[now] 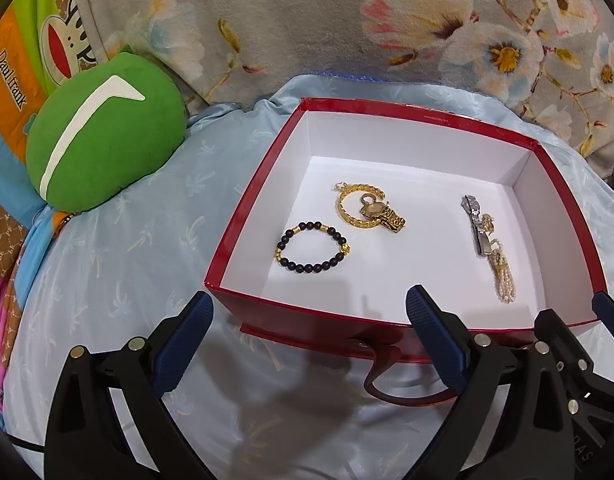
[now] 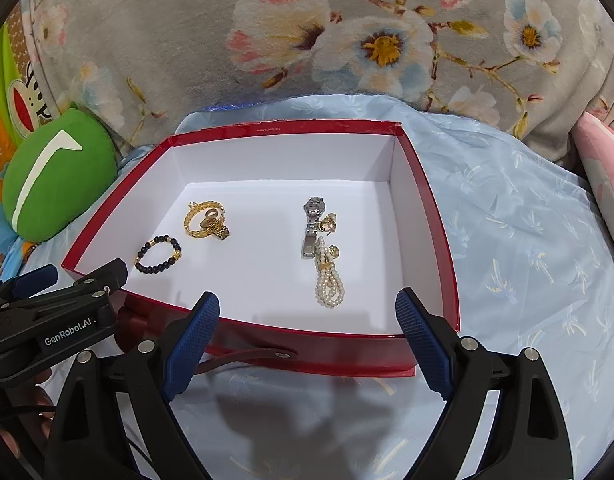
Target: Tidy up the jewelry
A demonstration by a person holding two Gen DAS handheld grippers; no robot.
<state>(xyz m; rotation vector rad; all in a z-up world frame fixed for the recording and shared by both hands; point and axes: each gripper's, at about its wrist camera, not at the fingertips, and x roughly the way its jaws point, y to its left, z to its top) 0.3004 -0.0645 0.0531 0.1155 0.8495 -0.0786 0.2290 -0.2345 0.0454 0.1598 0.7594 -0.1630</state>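
Observation:
A red box [image 1: 427, 114] [image 2: 283, 127] with a white inside lies open on a pale blue quilt. Inside it rest a black bead bracelet [image 1: 311, 249] [image 2: 159, 254], a gold chain bracelet with a gold watch [image 1: 367, 209] [image 2: 206, 220], a silver watch [image 1: 477, 226] [image 2: 311, 226] and a pearl bracelet [image 1: 503, 276] [image 2: 329, 280] with small gold earrings beside it. My left gripper [image 1: 309, 304] hovers open at the box's near left corner, holding nothing. My right gripper [image 2: 307, 304] stands open over the near wall, nothing between its fingers.
A green round cushion [image 1: 103, 132] [image 2: 55, 176] lies left of the box. A grey flowered blanket [image 1: 307, 20] [image 2: 187, 40] rises behind it. A pink pillow [image 2: 605, 176] sits at the far right. A red strap [image 2: 243, 356] hangs from the box's front.

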